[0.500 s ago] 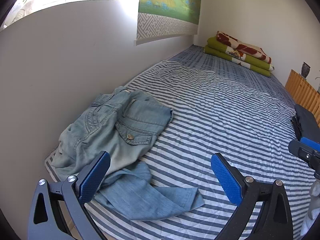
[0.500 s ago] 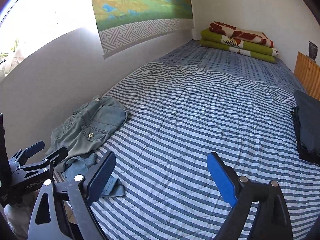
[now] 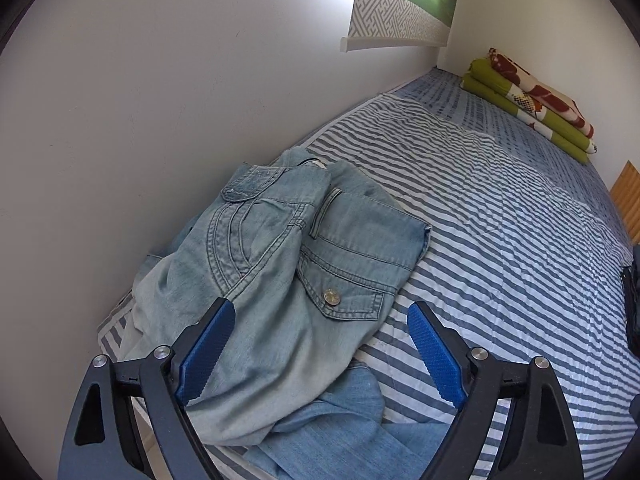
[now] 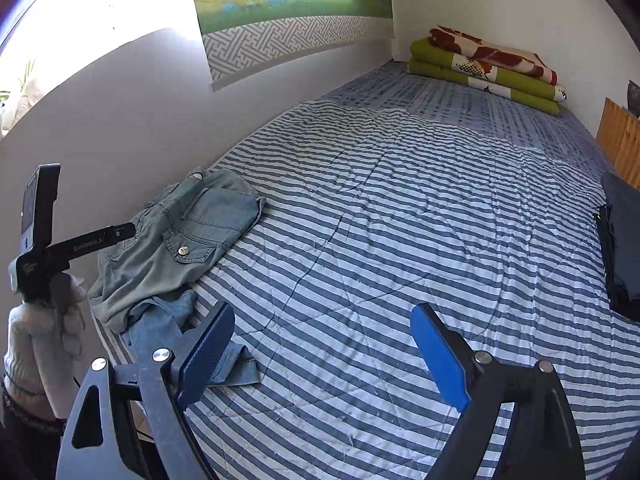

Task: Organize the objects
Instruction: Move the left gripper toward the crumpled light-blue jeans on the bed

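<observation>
The jeans (image 3: 280, 280) lie in a messy heap at the near left corner of the striped bed (image 3: 500, 240), right by the wall, w/ a leg end spilling toward the bed edge. The left gripper (image 3: 316, 344) hangs just over them, fingers wide apart, nothing held. The right gripper (image 4: 322, 344) is over bare stripes a bit to the side, also wide apart & holding nothing. I think the step now is grabbing the jeans to tidy them. To do it well: go down slow, pinch just a top fold near the pocket w/ the button, not the bed cover too. The right one could take the loose leg end so the cloth lifts flat, not in a lump.
</observation>
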